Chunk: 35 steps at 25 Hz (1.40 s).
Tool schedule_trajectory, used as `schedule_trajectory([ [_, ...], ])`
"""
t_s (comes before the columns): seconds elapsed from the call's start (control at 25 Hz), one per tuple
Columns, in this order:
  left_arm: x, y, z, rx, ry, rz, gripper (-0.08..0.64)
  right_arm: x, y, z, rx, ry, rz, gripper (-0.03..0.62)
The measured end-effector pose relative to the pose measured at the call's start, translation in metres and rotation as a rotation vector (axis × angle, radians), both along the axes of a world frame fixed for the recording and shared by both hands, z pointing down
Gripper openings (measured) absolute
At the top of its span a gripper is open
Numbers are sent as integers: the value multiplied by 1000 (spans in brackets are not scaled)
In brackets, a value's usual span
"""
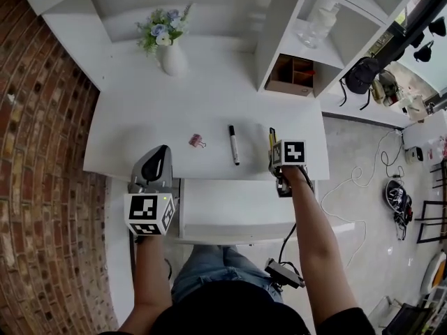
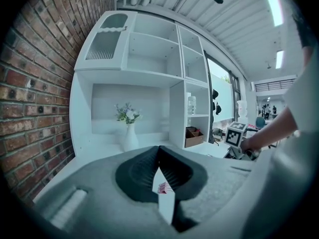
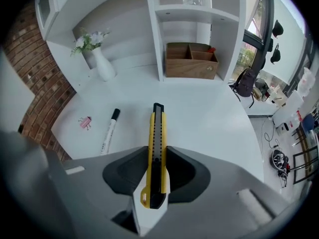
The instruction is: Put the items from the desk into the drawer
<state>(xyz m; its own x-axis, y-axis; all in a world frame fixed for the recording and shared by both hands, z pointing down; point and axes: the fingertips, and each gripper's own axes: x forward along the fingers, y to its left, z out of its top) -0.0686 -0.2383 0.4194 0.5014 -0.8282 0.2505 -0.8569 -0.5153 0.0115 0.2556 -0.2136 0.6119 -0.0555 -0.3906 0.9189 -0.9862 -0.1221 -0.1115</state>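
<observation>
On the white desk (image 1: 174, 110) lie a pink binder clip (image 1: 197, 141) and a black-and-white marker (image 1: 233, 145). My right gripper (image 1: 276, 162) is near the desk's front right, shut on a yellow utility knife (image 1: 272, 139). In the right gripper view the knife (image 3: 158, 128) stands lengthwise between the pads, just above the desk, with the marker (image 3: 108, 131) and clip (image 3: 85, 122) to its left. My left gripper (image 1: 160, 155) hovers at the desk's front left, shut and holding nothing. The clip (image 2: 162, 187) shows beyond its tips. Below the desk edge the drawer (image 1: 234, 232) stands pulled out.
A white vase of flowers (image 1: 171, 47) stands at the back of the desk. A shelf unit at the right holds a wooden box (image 1: 292, 75). A brick wall (image 1: 42, 152) runs along the left. Cables (image 1: 349, 187) lie on the floor at the right.
</observation>
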Motion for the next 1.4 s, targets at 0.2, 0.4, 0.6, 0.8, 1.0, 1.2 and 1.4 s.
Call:
schedule_trajectory([
  [0.2,4,7,-18,42,10,1,3,-6,10,-28,74,-17,-30,127],
  [0.4,9,16,-33,77,20,5,3,-4,24,-52,149,4,-40,127],
  [0.6,15,21,-48,115,27,13,3,-5,40,-88,267,33,-54,127],
  [0.8,21,23,-59,142,29,23,3,-7,53,-118,368,51,-60,127],
  [1.0,25,23,-64,150,33,31,3,-7,69,-132,421,42,-38,127],
  [1.2,31,25,-61,144,28,39,3,-5,93,-125,450,19,-23,127],
  [1.4,38,29,-50,114,17,60,3,-1,122,-98,385,14,-10,127],
])
